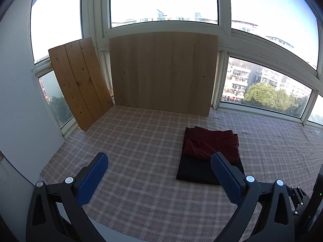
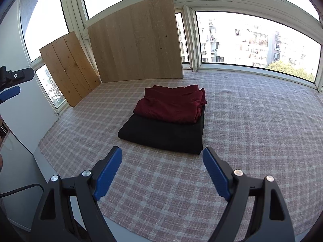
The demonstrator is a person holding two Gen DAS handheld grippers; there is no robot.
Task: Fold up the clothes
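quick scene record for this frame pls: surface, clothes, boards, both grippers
surface: checked cloth spread in front of the windows
clothes: folded red garment stacked on folded black garment, lying on the cloth
boards: large pale board upright against the window frame; smaller plank board leaning to its left
left gripper: open, empty, above the cloth, left of the stack
right gripper: open, empty, just short of the black garment's near edge
fold state: both garments look folded

High-rise home bay window [image 1: 163, 2] (apartment blocks [image 2: 254, 44] outside)
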